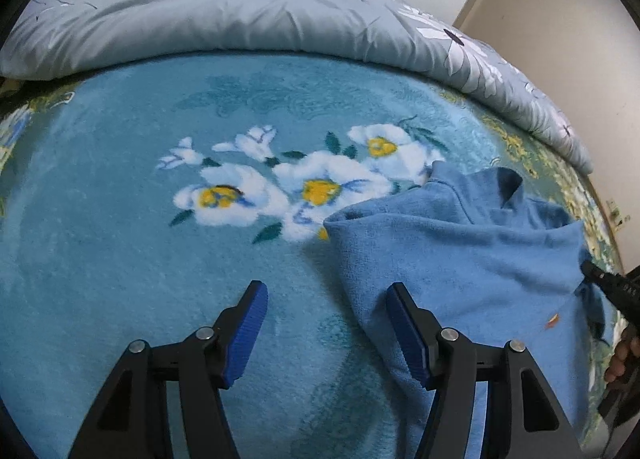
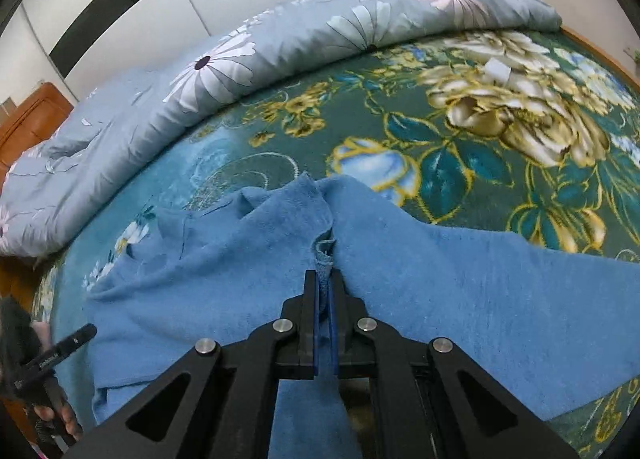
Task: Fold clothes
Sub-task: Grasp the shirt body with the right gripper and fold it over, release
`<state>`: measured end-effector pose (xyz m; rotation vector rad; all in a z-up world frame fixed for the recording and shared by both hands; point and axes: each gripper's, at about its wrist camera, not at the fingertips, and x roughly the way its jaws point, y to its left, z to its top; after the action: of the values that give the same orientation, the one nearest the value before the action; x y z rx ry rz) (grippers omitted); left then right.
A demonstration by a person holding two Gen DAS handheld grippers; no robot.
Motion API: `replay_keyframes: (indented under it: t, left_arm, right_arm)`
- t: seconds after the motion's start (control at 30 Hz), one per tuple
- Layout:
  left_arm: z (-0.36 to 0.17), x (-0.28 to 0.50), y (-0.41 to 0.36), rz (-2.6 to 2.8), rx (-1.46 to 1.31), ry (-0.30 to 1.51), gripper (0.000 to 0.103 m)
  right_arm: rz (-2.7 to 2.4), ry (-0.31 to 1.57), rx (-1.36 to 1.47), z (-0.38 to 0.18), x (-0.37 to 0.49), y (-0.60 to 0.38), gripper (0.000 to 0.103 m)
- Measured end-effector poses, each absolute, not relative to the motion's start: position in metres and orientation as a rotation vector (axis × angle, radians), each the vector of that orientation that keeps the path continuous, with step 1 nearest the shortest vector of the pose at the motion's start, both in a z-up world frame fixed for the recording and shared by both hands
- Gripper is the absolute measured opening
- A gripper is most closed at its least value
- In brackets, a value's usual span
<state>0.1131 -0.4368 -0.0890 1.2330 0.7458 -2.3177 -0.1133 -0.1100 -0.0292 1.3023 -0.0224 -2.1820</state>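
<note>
We had two grippers going and just one garment to deal with. Nearest us, the right gripper (image 2: pixel 324 283) was clamped tight on a bunched fold of the blue fleece top (image 2: pixel 440 279), with the fabric pinched right between its two blue pads. The left gripper (image 1: pixel 326 299) hung with its jaws spread wide and nothing between them, one finger over the bare blanket (image 1: pixel 100 259), the other over the top's near left edge. In the left wrist view the top (image 1: pixel 460 251) lay crumpled toward the blanket's right side, its collar end pointing away from us. Past it, the blanket had one cluster of white flowers (image 1: pixel 304 183) around the middle. Farthest back, a single grey flowered duvet (image 1: pixel 200 19) was heaped along the blanket's far edge.
</note>
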Motion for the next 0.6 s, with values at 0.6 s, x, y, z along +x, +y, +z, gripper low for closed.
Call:
replay_keyframes:
  t: [0.6]
  left_arm:
    - [-0.054, 0.131, -0.434, -2.400, 1.065, 0.822, 0.066]
  right_arm:
    - [-2.589, -0.734, 1.396, -0.026, -0.103, 0.177, 0.041]
